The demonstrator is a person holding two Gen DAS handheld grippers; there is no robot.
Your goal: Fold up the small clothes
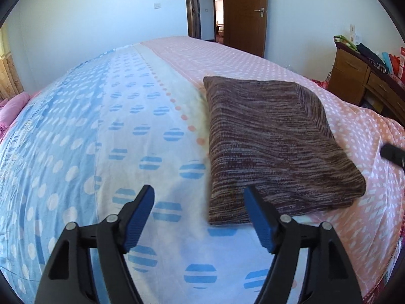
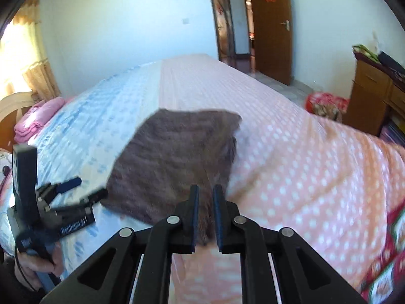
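Observation:
A brown striped knit garment [image 1: 273,141] lies folded into a flat rectangle on the bed [image 1: 88,126], where the blue half of the cover meets the pink half. My left gripper [image 1: 199,190] hovers open at the garment's near left corner; its right fingertip [image 1: 249,192] overlaps that edge and nothing is between the pads. In the right wrist view the left gripper [image 2: 87,188] shows open beside the garment [image 2: 172,157], held by a hand. My right gripper [image 2: 205,190] has its jaws nearly together above the near corner, gripping nothing. Its tip [image 1: 392,153] sits right of the garment, apart from it.
Pink folded clothes [image 2: 38,121] lie at the bed's far left by the headboard. A wooden dresser [image 1: 354,76] with clutter on top stands to the right, with a red bag [image 2: 326,103] on the floor beside it. A brown door [image 1: 245,12] is behind the bed.

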